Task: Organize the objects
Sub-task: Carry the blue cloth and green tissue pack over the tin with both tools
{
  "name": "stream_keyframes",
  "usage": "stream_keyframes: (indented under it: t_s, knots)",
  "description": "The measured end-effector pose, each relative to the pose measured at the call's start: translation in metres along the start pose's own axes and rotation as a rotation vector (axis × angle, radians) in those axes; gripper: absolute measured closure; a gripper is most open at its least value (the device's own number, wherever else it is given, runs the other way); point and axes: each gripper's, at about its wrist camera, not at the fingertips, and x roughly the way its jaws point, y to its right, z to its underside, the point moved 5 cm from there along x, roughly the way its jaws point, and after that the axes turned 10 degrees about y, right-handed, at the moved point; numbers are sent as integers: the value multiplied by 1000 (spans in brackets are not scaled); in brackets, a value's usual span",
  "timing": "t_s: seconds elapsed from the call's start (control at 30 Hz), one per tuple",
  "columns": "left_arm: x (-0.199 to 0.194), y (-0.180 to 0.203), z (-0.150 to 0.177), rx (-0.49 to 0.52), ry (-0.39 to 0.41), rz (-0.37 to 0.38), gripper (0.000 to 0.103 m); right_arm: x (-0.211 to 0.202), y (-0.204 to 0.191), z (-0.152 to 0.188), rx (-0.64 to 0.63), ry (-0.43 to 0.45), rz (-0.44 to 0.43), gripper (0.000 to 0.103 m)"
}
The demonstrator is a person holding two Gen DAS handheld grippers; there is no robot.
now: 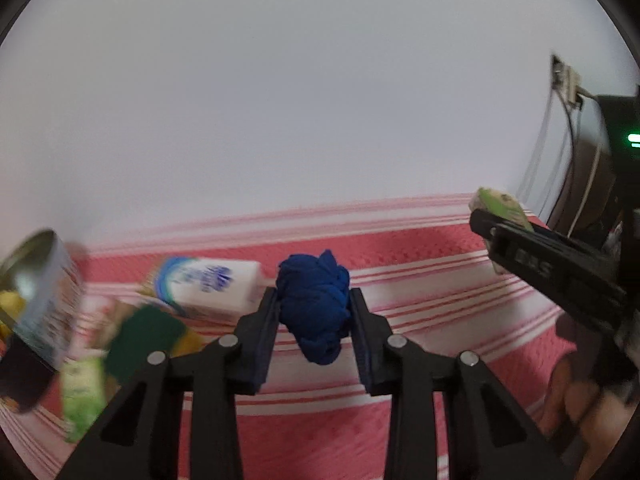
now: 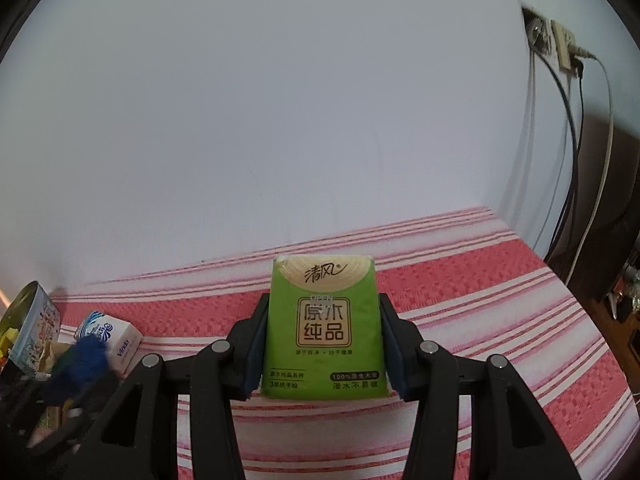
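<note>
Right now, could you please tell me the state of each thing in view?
Left gripper: shut on blue cloth.
Blue cloth: bunched, held off the bedspread.
Right gripper: shut on tissue pack.
Tissue pack: held, unopened.
Tin: open, tilted.
White carton: lying down.

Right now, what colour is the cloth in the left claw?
Deep blue, bunched cloth; the left wrist view shows it best.
</note>
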Motion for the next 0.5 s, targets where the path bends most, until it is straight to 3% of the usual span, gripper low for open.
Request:
stream_keyframes:
  t_s: [0.1, 0.5]
  knots:
    - [-17, -13, 1, 21, 34, -14, 70, 0, -7, 0, -12, 14, 18, 51]
    - [-47, -76, 11, -21, 42, -39, 70, -41, -36, 24, -78, 56, 66, 51]
